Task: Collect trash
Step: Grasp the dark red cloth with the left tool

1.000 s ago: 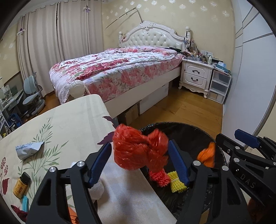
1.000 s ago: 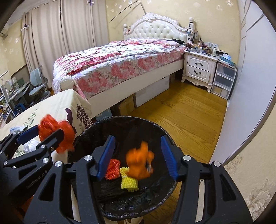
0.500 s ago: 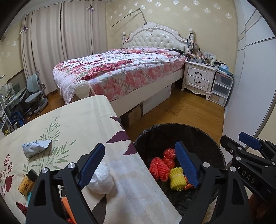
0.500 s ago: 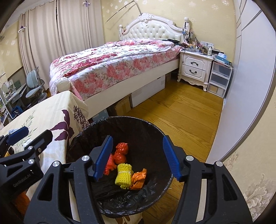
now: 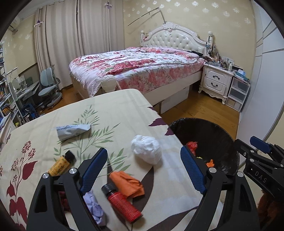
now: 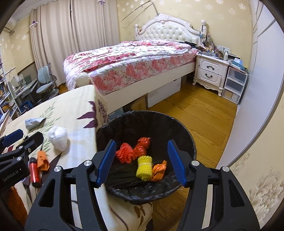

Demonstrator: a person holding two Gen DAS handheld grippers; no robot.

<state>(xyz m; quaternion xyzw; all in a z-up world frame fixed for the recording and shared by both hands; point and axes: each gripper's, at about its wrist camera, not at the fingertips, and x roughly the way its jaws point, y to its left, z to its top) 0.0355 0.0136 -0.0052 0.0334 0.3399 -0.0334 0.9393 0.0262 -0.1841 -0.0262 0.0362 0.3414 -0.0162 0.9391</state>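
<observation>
Right wrist: four scraps point(image 6: 143, 168) binned.

A black-lined trash bin point(image 6: 147, 117) at lower centre of the right wrist view holds two red net wads point(image 6: 132, 152), a yellow foam net point(image 6: 144, 168) and an orange scrap point(image 6: 158, 169). On the surface point(image 5: 106, 106) lie a white crumpled wad point(image 5: 146, 149), an orange wrapper point(image 5: 127, 184), a grey pouch point(image 5: 72, 130), a red bottle point(image 5: 122, 203) and a yellow bottle point(image 5: 61, 163).

Pale yellow wallpaper point(image 5: 204, 16) with white motifs, long beige curtains point(image 5: 79, 40) drawn shut. A white tufted bed point(image 5: 138, 69) under a floral quilt, a white nightstand point(image 5: 215, 81) beside it, wooden floor point(image 6: 191, 115) gleaming, grey desk chair point(image 5: 48, 85) far left.
</observation>
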